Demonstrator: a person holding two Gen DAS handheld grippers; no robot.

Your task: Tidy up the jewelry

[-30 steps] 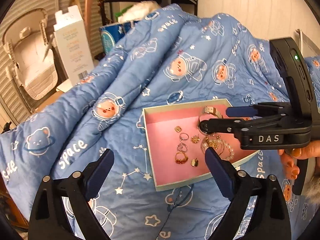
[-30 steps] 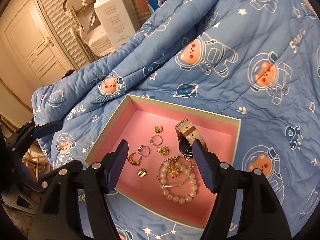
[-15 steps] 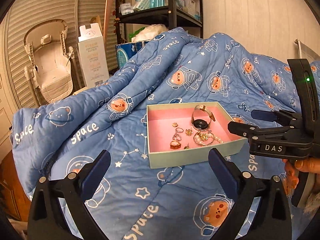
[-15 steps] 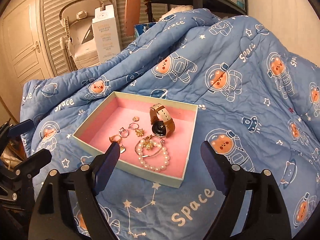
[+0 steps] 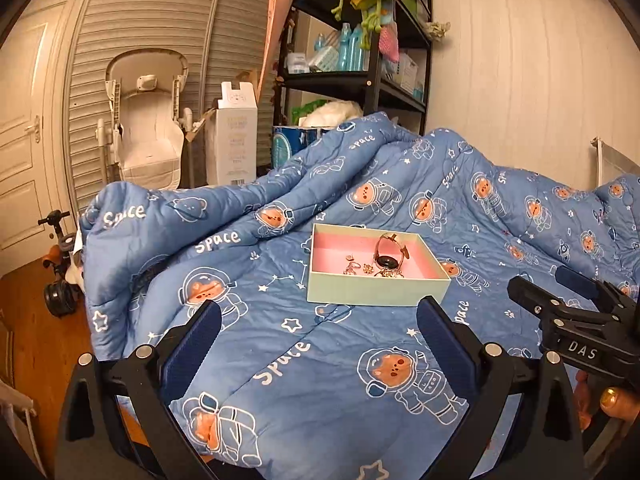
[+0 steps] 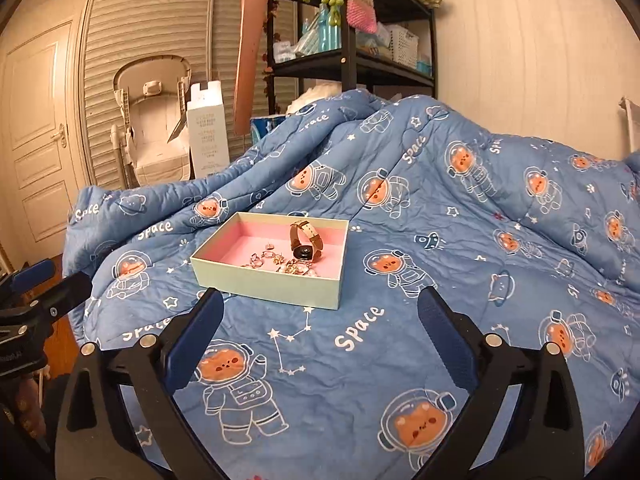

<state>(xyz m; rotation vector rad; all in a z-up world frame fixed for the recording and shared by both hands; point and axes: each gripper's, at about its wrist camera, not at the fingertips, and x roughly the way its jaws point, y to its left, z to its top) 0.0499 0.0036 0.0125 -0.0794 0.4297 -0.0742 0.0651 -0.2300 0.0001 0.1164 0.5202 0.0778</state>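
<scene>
A pale green box [image 5: 376,290] with a pink inside sits on the blue quilt. It holds a watch [image 5: 388,254] standing on its strap and several small gold pieces [image 5: 354,268]. My left gripper [image 5: 319,312] hangs open in front of the box, well short of it, with nothing between its fingers. In the right wrist view the same box [image 6: 264,284] shows the watch [image 6: 306,240], rings [image 6: 264,258] and a pearl bracelet [image 6: 298,269]. My right gripper [image 6: 320,300] is also back from the box, its jaws opening wide and empty. Each gripper shows at the edge of the other's view.
The blue astronaut-bear quilt [image 5: 320,380] covers the bed and bunches up behind the box. Beyond it stand a black shelf rack [image 5: 368,80], a white carton [image 5: 236,136] and a baby chair [image 5: 148,132]. A small scooter [image 5: 60,280] stands on the wooden floor left of the bed.
Both grippers have drawn back from the box, which now looks smaller and farther. The right gripper left the box's inside and its jaws spread wider. The watch stays in the box.
</scene>
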